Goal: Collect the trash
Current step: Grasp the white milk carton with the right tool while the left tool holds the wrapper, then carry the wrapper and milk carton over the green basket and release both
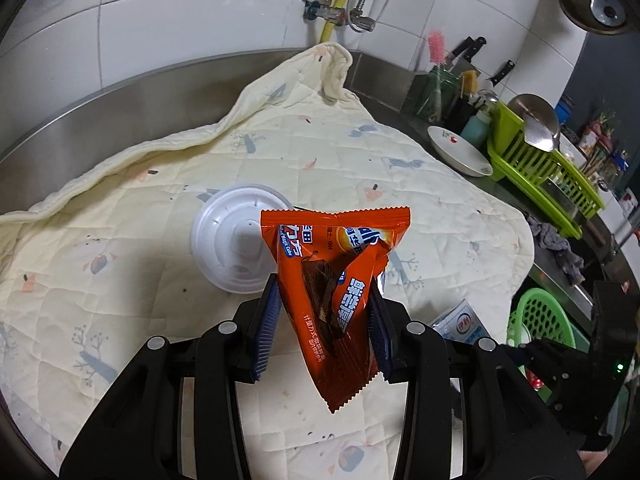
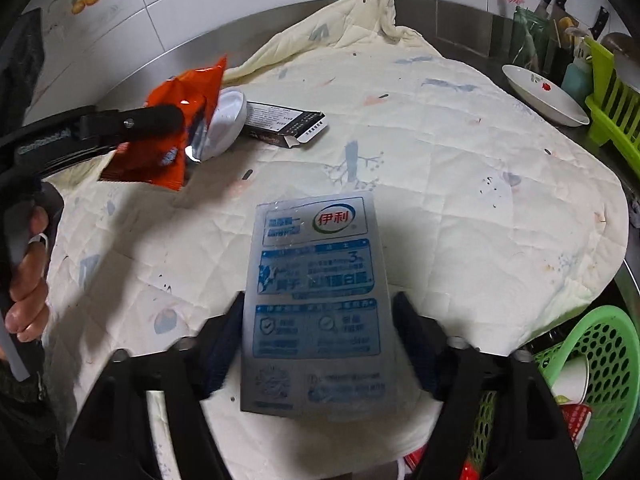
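Quilted cloth over a steel kitchen counter, green basket at its edge
Left gripper clamps the light, crinkly orange wrapper; right gripper jaws stand apart around the limp, slippery milk pouch: pinch its flat middle

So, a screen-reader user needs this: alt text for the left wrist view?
The left tongs hold an orange snack wrapper above a cream quilted cloth. A white plastic lid lies behind; a green basket sits at right.
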Tool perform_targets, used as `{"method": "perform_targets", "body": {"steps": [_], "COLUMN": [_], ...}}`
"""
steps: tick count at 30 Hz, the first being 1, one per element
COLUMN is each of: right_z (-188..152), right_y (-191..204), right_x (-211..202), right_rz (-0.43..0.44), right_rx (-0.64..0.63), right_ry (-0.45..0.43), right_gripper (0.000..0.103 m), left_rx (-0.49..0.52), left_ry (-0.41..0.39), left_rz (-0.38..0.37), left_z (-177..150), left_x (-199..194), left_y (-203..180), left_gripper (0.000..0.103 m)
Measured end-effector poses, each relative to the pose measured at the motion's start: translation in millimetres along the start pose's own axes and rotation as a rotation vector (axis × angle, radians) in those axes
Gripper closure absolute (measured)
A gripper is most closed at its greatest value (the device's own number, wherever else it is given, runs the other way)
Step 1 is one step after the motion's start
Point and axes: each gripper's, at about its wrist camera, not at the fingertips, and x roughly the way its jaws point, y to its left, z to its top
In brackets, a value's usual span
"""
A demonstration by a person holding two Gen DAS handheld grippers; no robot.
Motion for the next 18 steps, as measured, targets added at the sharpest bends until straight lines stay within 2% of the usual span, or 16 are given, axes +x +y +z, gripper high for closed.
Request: {"method": "perform_targets", "body": {"steps": [6,7,8,12,15,18], "right_z": [11.9,12.7,13.2,9.4,0.7,-9.4], "right_y": [3.0,2.9,2.4,-1.7,-12.2,-30.4], "right_x": [8.4,10.3,10.9,1.0,-19.9,-44.0], "right_rz": [-0.024,-0.031,-0.027,-0.026,-0.028,-0.076], "right_rx": [0.018,0.02,0.022,0.047,0.083,0.11], "right_ry": [-0.01,-0.009,-0.009,-0.042,-0.094,-0.132], "right_gripper": [0.024,0.034,0.04,0.041,0.041,0.041], "left_rx": [0.017,0.023,0.028,0.057,0.061,0.092], "left_ry": [0.008,0.012,0.014,0.021,0.033,0.041], "left_rz": [0.017,0.016,0.013,0.005,-0.033,-0.056], "left_z": [-1.1,-2.0,-2.6,-5.5,-6.0,-8.8], "left_x": [-1.2,-0.7,-0.4,1.3,3.8,6.8], "left_y": [0.4,-0.5,-1.7,-9.9,-17.2,-33.6], "left_gripper": [0.063,0.063,0.063,0.063,0.063,0.063]}}
